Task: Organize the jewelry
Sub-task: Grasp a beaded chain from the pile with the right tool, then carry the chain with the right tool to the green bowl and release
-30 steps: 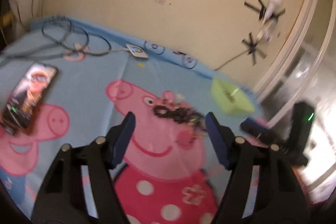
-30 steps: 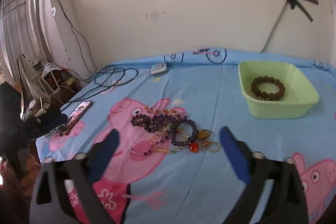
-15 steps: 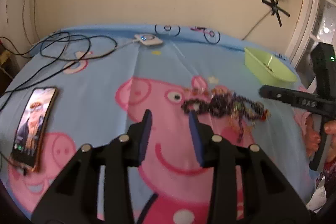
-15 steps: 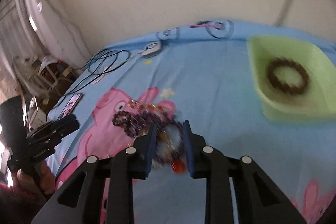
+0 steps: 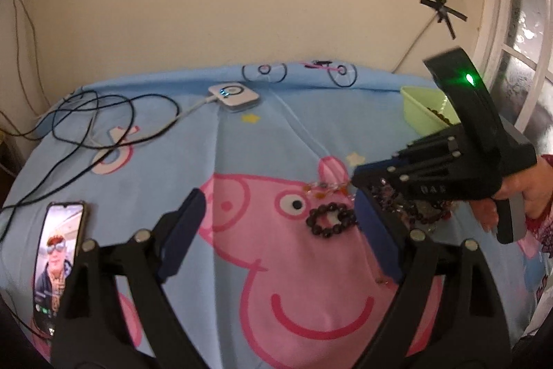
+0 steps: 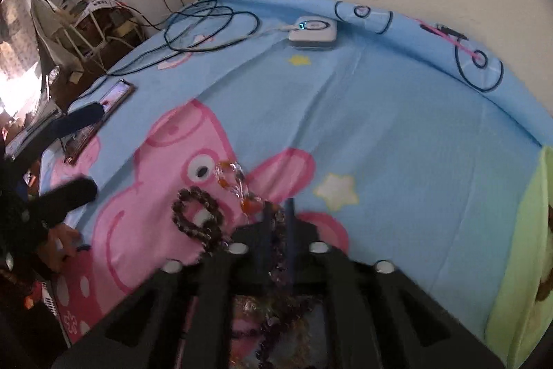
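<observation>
On a blue cartoon-pig sheet (image 5: 262, 140), the right tool (image 6: 278, 223) presses down into the tangled pile of jewelry (image 6: 276, 310), its jaws closed on a strand of dark purple beads (image 6: 276, 230). The left tool (image 5: 280, 230) hovers just beside the pile, its jaws spread wide after just opening, with nothing gripped; a dark beaded bracelet (image 5: 330, 219) lies on the sheet between its 2 fingers. A light-green bin (image 5: 421, 113) sits near the wall, holding a brown bracelet. A phone (image 5: 58, 258) and a white charger (image 5: 233, 95) lie farther left.
</observation>
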A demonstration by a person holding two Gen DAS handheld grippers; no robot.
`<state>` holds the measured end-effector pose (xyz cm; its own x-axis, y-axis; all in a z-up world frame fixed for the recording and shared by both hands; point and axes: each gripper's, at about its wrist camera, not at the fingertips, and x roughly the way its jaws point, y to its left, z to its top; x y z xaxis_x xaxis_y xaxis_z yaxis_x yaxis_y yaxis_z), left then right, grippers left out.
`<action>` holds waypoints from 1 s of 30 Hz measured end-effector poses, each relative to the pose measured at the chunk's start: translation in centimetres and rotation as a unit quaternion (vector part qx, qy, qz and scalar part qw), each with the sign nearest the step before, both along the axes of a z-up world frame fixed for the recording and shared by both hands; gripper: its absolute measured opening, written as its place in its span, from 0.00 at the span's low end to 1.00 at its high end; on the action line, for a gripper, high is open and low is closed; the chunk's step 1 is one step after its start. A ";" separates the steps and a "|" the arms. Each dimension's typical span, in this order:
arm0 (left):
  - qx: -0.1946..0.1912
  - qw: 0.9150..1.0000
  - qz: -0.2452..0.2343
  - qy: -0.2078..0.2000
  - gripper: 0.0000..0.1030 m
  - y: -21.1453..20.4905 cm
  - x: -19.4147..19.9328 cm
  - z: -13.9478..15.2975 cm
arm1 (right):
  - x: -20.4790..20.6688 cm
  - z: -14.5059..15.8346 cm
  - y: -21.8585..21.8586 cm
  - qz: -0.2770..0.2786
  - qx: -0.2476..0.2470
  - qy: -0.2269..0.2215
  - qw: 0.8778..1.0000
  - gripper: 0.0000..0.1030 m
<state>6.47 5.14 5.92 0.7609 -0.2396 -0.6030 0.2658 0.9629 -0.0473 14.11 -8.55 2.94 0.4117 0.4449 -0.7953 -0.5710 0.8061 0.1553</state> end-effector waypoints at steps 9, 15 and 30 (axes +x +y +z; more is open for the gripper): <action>-0.025 0.997 -0.071 -0.016 0.82 -3.1 0.0 2.1 | -4.2 9.0 -3.1 -0.024 0.124 -0.052 0.991 0.00; -0.051 0.991 -0.123 -0.030 0.82 -6.3 -0.4 4.4 | -7.2 14.3 -4.4 -0.031 0.147 -0.097 0.984 0.00; -0.048 0.977 -0.202 -0.043 0.05 -13.5 2.1 13.0 | -11.8 24.4 -10.9 -0.085 0.182 -0.213 0.956 0.00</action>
<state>8.52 -8.35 18.93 0.6401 -0.5826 -0.5008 0.6297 0.7714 -0.0925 2.31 -19.41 27.31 0.7541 0.5587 -0.3452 -0.5109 0.8293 0.2263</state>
